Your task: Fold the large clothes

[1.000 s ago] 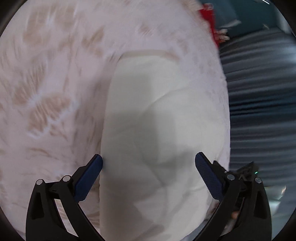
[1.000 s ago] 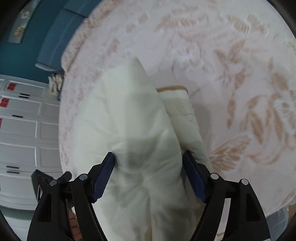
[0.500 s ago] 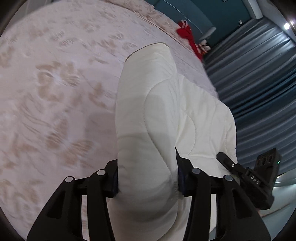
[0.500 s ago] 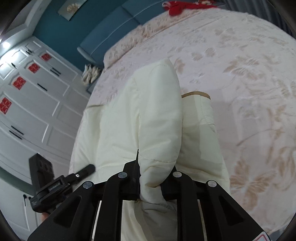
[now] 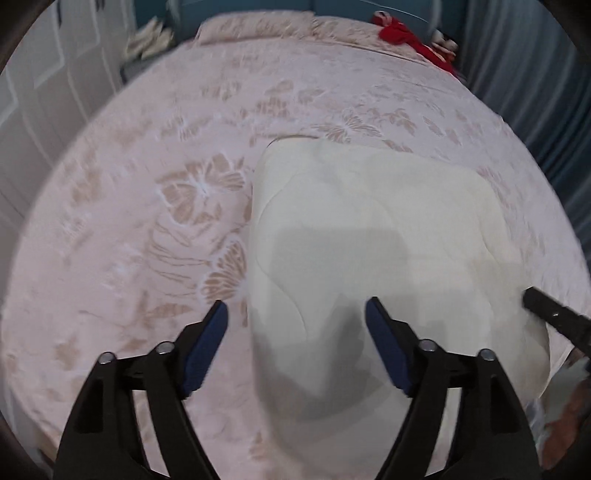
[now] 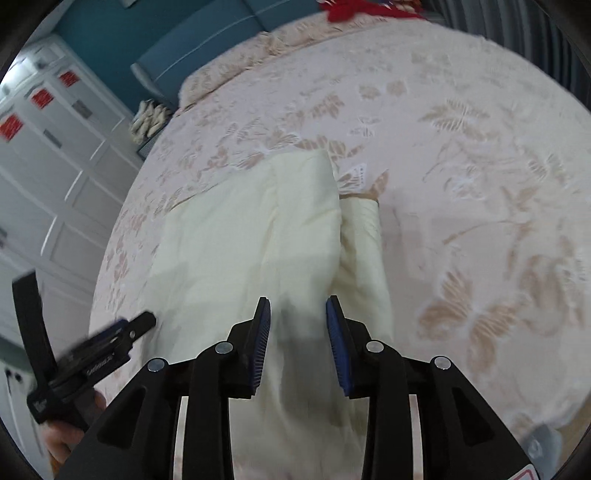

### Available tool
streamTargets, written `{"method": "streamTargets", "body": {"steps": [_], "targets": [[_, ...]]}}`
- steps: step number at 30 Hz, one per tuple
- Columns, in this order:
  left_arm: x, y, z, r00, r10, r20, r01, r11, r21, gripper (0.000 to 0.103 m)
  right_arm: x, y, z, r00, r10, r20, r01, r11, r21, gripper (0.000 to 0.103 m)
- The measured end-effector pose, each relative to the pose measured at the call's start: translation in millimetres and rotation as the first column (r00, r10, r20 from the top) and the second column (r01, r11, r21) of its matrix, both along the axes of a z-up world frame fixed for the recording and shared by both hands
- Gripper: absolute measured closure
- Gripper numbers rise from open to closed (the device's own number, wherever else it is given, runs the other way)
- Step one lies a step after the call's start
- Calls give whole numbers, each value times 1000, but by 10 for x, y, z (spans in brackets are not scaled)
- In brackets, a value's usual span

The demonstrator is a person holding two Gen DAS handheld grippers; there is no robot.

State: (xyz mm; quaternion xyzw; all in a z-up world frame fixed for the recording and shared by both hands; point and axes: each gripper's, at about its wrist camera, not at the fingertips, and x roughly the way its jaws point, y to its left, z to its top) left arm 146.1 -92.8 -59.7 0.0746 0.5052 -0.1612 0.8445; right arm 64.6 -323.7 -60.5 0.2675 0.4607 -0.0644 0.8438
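A cream quilted garment (image 5: 369, 236) lies folded on the pink floral bedspread (image 5: 147, 184); it also shows in the right wrist view (image 6: 251, 240), with a narrower layer sticking out on its right side (image 6: 364, 236). My left gripper (image 5: 295, 325) is open and empty, its jaws wide apart above the garment's near left edge. My right gripper (image 6: 297, 321) is open and empty, its jaws a small way apart above the garment's near end. The left gripper's body (image 6: 92, 362) shows at the lower left of the right wrist view.
A red cloth (image 5: 402, 33) lies at the bed's far right corner. Grey curtains (image 5: 535, 74) hang along the right. White wardrobe doors (image 6: 44, 177) stand to the left. A blue headboard (image 6: 207, 40) is at the far end.
Both grippers were shut on the lifted garment half a second ago. Both have let go and opened, and the garment now lies flat on the bed.
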Motion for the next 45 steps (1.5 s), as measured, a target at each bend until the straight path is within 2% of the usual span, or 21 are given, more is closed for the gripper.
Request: {"method": "streamTargets", "body": {"steps": [3, 5, 7, 8, 17, 20, 21, 23, 24, 26, 27, 29, 30, 32, 34, 37, 39, 40, 41, 43, 45], "targets": [[-185, -26, 71, 1000, -7, -15, 7, 1000, 3, 26, -213, 204, 69, 998, 62, -29, -64, 996, -56, 71], [-274, -15, 41, 999, -5, -37, 5, 1000, 6, 26, -302, 327, 34, 994, 91, -62, -97, 988, -117, 77], [-400, -6, -4, 999, -4, -52, 5, 1000, 22, 26, -382, 415, -68, 989, 104, -102, -122, 973, -198, 90], [-480, -6, -57, 998, -5, -63, 7, 999, 33, 26, -390, 433, -146, 987, 104, -127, -129, 969, -212, 90], [-638, -6, -365, 992, 10, -127, -6, 999, 33, 23, -452, 358, -703, 976, 65, -208, -99, 982, -161, 91], [-647, -4, -459, 992, 18, -124, -14, 999, 37, 14, -436, 402, -775, 975, 67, -213, -106, 978, -177, 90], [-629, 32, -479, 990, 25, -139, -25, 1000, 7, 12, -438, 391, -769, 977, 64, -201, -100, 980, -173, 90], [-549, 201, -473, 978, 46, -202, -70, 991, -115, 9, -475, 330, -679, 986, 43, -158, -67, 986, -153, 88], [-504, 297, -461, 972, 57, -230, -97, 981, -170, 7, -498, 298, -637, 990, 33, -135, -51, 989, -139, 84], [-404, 495, -447, 960, 86, -265, -156, 954, -256, 7, -549, 172, -558, 996, -19, -92, 9, 994, -110, 55], [-348, 572, -447, 957, 98, -272, -176, 944, -280, 6, -562, 103, -551, 994, -61, -89, 50, 992, -114, 33], [-201, 721, -475, 949, 121, -291, -217, 921, -323, 6, -569, -15, -574, 994, -92, -67, 88, 995, -54, 30], [-146, 749, -496, 947, 115, -300, -221, 912, -345, 5, -540, -81, -650, 992, -94, -80, 96, 995, 17, 30], [-38, 719, -590, 939, 68, -337, -205, 897, -392, 5, -463, -159, -807, 991, -83, -107, 96, 988, 122, 29], [85, 653, -759, 918, 6, -398, -200, 871, -448, 5, -376, -207, -930, 991, -70, -115, 91, 977, 192, 25], [198, 590, -972, 884, -43, -465, -229, 827, -513, 5, -269, -312, -1158, 991, -63, -118, 101, 930, 353, 21], [238, 577, -1083, 866, -58, -497, -258, 799, -543, 5, -224, -363, -1327, 991, -72, -112, 117, 872, 475, 20], [251, 573, -1119, 856, -60, -514, -275, 788, -550, 5, -209, -364, -1356, 991, -75, -109, 119, 865, 487, 21], [247, 568, -1106, 857, -60, -513, -278, 784, -556, 5, -184, -358, -1359, 992, -71, -101, 112, 866, 487, 26], [218, 527, -986, 879, -59, -472, -238, 805, -543, 17, -133, -316, -1253, 996, -53, -68, 79, 877, 474, 48], [148, 473, -731, 921, -72, -382, -154, 836, -527, 27, -132, -250, -1026, 999, -28, -33, 39, 916, 398, 62]]}}
